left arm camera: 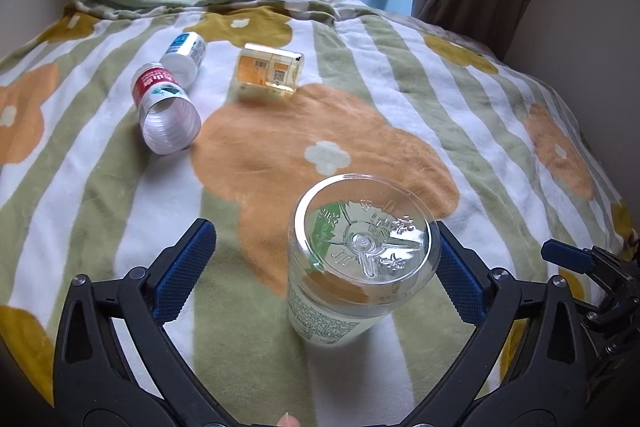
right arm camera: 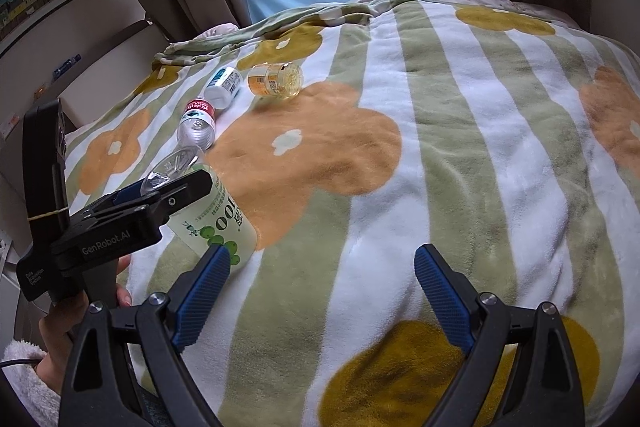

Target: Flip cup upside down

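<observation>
A clear plastic cup with a green and white label (left arm camera: 356, 267) stands base-up on the flowered blanket, between the open fingers of my left gripper (left arm camera: 324, 267). Its right side is next to the right blue pad (left arm camera: 460, 279); the left pad (left arm camera: 184, 267) is well apart from it. In the right wrist view the same cup (right arm camera: 212, 223) stands at the left, with the left gripper (right arm camera: 132, 203) around its top. My right gripper (right arm camera: 324, 299) is open and empty above the blanket, to the right of the cup.
Three cut bottle cups lie on their sides at the far left of the blanket (left arm camera: 400, 75): a red-labelled one (left arm camera: 164, 107), a blue-labelled one (left arm camera: 184, 53) and a yellow-labelled one (left arm camera: 268, 71). Curtains and a light blue sheet hang behind.
</observation>
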